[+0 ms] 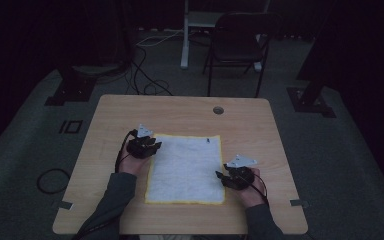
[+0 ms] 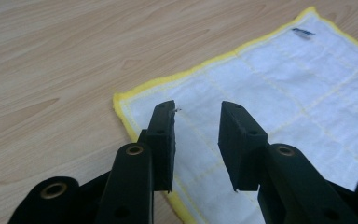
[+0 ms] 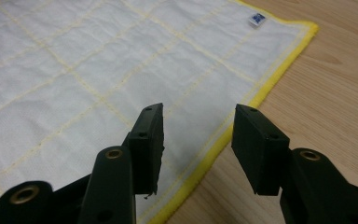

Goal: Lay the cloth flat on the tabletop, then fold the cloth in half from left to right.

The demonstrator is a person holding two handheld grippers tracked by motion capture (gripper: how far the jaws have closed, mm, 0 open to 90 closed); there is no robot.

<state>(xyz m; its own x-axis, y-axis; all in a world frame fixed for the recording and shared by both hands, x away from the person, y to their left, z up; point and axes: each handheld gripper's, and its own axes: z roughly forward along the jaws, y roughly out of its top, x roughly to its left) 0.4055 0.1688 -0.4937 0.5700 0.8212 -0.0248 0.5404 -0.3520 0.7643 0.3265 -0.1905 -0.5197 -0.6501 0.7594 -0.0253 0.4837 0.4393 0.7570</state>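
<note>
Flanking cloth (image 1: 185, 167) edges, fingers apart

- High view: we look forward and down from above the person's side, far off, taking in the whole table (image 1: 260, 117) and floor behind.
- Left gripper view: close, low, along its jaws toward the cloth (image 2: 279, 88) corner.
- Right gripper view: close, low, over the cloth's yellow edge.
- All three share the cloth; its label (image 3: 257, 18) shows in each.

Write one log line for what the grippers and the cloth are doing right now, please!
cloth: flat on table, yellow-edged | left gripper: open over its left edge | right gripper: open over its right edge | held: nothing
</note>
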